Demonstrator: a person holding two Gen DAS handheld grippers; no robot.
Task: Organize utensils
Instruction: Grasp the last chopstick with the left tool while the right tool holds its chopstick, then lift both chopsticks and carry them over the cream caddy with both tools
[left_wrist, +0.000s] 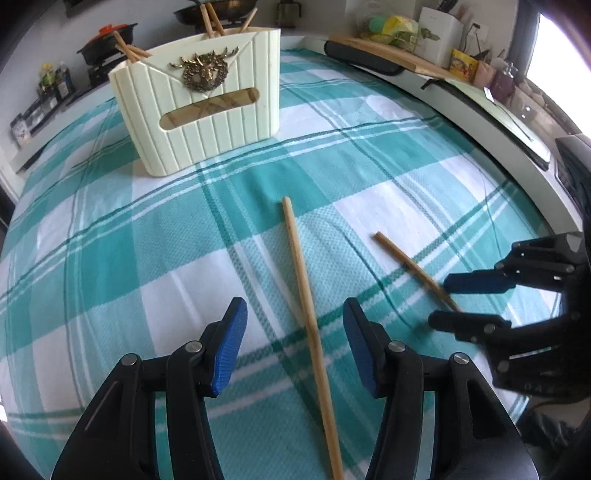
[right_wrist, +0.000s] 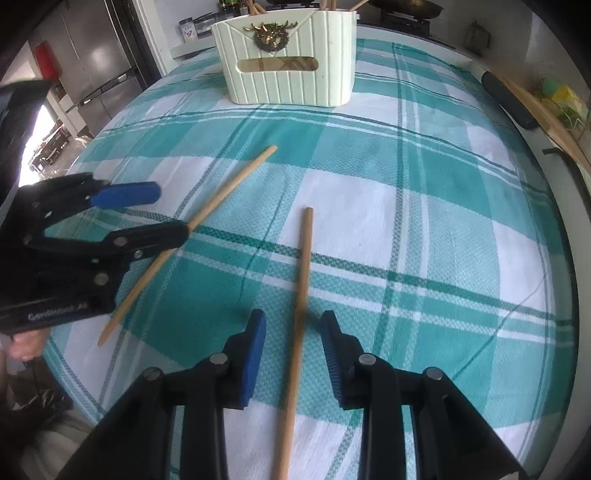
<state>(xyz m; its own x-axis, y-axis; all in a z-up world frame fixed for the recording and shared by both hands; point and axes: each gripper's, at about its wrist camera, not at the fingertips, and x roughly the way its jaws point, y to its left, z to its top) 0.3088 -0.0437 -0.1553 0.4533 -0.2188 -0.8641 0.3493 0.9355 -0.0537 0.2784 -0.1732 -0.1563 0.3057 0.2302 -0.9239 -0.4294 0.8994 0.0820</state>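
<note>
Two wooden chopsticks lie loose on the teal-and-white checked cloth (left_wrist: 110, 229). In the left wrist view, one chopstick (left_wrist: 295, 236) runs between the fingers of my left gripper (left_wrist: 295, 306), which is open with a gap on each side. The right gripper (right_wrist: 293, 317) is open too, its blue pads standing clear of the other chopstick (right_wrist: 304, 258). Each gripper shows in the other's view: the right gripper (left_wrist: 441, 302) around its chopstick (left_wrist: 410, 264), the left gripper (right_wrist: 171, 212) over its chopstick (right_wrist: 229, 190). A cream ribbed utensil holder (left_wrist: 207, 110) (right_wrist: 291, 62) stands at the far side and holds several chopsticks (left_wrist: 212, 18).
A black-handled wooden board (left_wrist: 388, 55) lies along the table's right edge, with a white box (left_wrist: 439, 33) and jars behind it. Dark pans (left_wrist: 107, 37) and bottles (left_wrist: 55, 81) stand behind the holder. A steel fridge (right_wrist: 92, 55) is at the far left.
</note>
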